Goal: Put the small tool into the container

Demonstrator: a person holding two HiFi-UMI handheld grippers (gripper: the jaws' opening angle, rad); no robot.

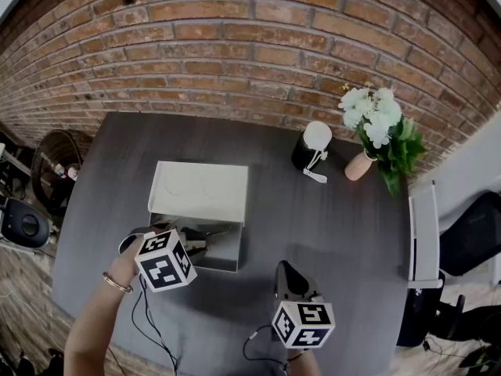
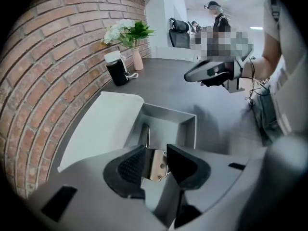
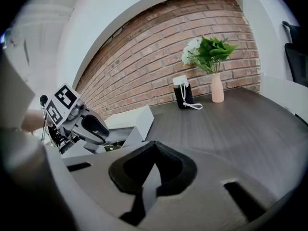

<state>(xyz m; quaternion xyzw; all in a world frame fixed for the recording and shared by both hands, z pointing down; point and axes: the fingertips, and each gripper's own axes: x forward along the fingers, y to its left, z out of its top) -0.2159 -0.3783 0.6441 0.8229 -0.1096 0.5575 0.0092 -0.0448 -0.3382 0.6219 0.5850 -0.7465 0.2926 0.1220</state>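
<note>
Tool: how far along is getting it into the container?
Done: the container lies open, the left gripper is over it. In hand: the tool sits between its parted jaws, seemingly unclamped. Left: the tool settling inside, the gripper pulling away. The right gripper is shut, empty.

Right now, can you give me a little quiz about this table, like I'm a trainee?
1. True or false: the right tongs grip the small shiny metal tool.
2. What stands beside the pink vase of white flowers? A) a black cylinder with a white top B) a red mug C) a yellow banana
3. Fill in: the left tongs hang over the open grey ____ with the white lid.
Key: 1 false: the right tongs are shut and empty; the tool is between the left tongs. 2 A. 3 container.
</note>
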